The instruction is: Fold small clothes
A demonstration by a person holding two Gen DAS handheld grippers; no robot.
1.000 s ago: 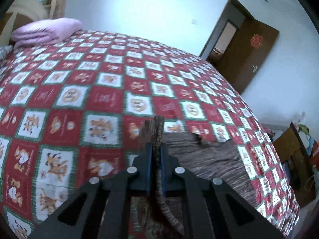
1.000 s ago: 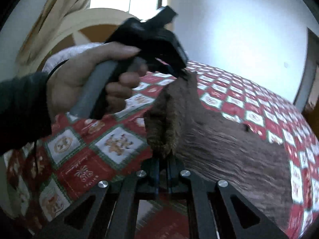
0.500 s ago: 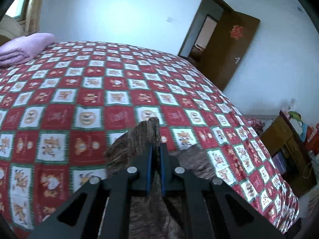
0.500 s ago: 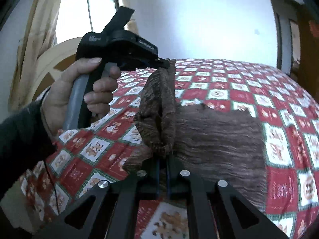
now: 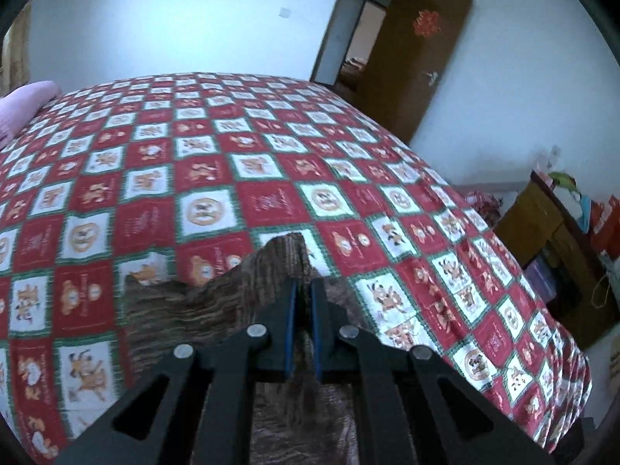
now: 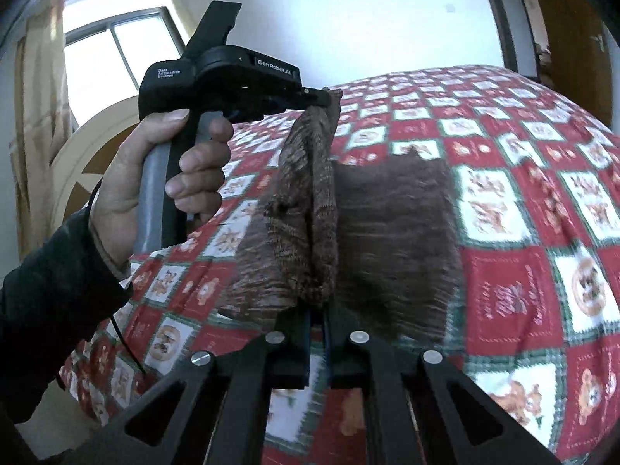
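Note:
A brown knitted garment [image 6: 391,240] lies partly flat on the red patchwork bedspread [image 6: 542,201]. One edge of it is lifted off the bed between both grippers. My left gripper [image 5: 303,290] is shut on the garment's [image 5: 232,294] corner, which sticks up above its fingertips. In the right wrist view the left gripper [image 6: 327,97] appears at upper middle, held by a hand [image 6: 155,190], with the cloth hanging from it in a loose fold. My right gripper [image 6: 317,310] is shut on the lower end of that raised fold.
The bedspread [image 5: 193,178] covers the whole bed. A pink folded blanket [image 5: 23,104] lies at the far left. An open brown door [image 5: 418,58] and a cluttered wooden cabinet [image 5: 554,240] stand to the right. A window [image 6: 116,50] and rounded headboard [image 6: 89,147] are behind the hand.
Both grippers have swept sideways across the bed, carrying the lifted edge over the flat part of the garment. The right gripper has rolled, so the bed looks more level now.

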